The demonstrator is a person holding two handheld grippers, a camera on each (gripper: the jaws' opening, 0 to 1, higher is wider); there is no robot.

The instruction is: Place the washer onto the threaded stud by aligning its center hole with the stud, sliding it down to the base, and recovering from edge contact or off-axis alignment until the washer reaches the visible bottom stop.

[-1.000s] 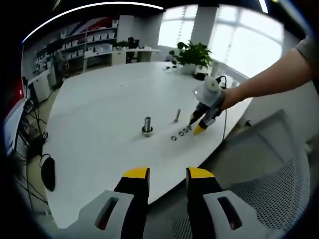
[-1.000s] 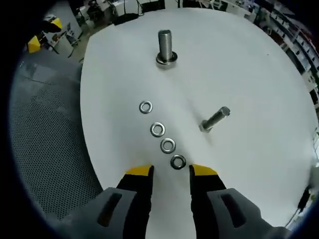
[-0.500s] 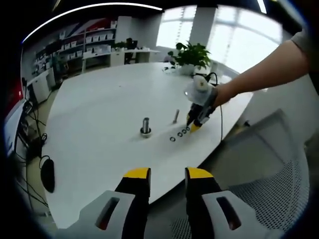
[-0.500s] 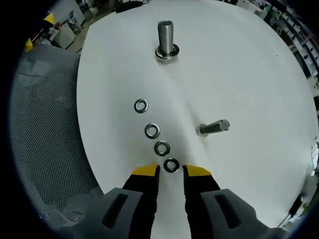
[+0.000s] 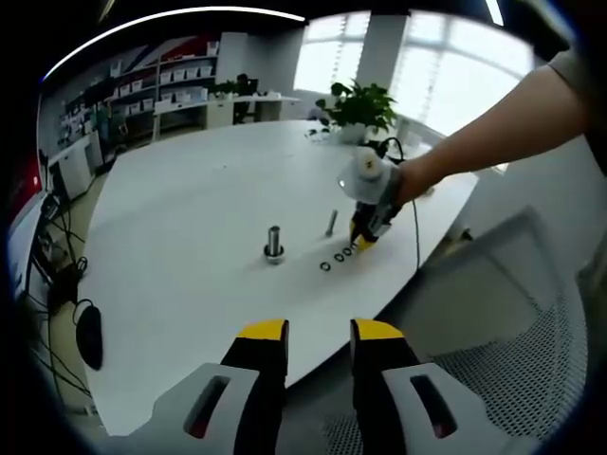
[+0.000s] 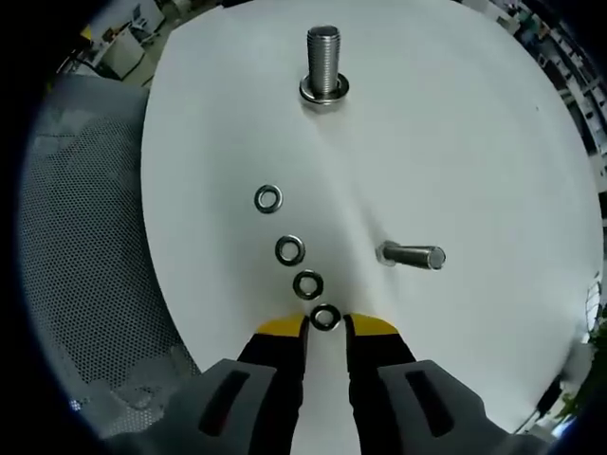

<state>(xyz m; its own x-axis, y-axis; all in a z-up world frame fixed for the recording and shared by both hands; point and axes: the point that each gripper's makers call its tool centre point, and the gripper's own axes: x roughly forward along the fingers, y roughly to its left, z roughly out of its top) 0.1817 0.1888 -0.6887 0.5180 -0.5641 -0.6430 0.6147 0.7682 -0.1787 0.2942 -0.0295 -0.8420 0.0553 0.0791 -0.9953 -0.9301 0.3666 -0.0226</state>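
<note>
An upright threaded stud (image 6: 324, 64) with a flange at its base stands on the white round table (image 6: 455, 142). Several washers lie in a row; the nearest washer (image 6: 325, 318) sits flat between the yellow tips of my right gripper (image 6: 325, 328), whose jaws are narrowed closely on either side of it. In the left gripper view, the stud (image 5: 274, 244) and washer row (image 5: 325, 266) are far off, with the right gripper (image 5: 363, 240) tipped down at the row's end. My left gripper (image 5: 320, 332) hangs open over the table's near edge, holding nothing.
A loose bolt (image 6: 413, 255) lies on its side right of the washers. A grey mesh chair (image 6: 85, 246) stands beside the table edge, and another mesh seat (image 5: 531, 360) is nearby. A potted plant (image 5: 358, 102) stands at the table's far side. A person's arm (image 5: 484, 137) reaches in.
The right gripper has come down closer to the nearest washer and its jaws have narrowed around it. The left gripper's view has barely shifted.
</note>
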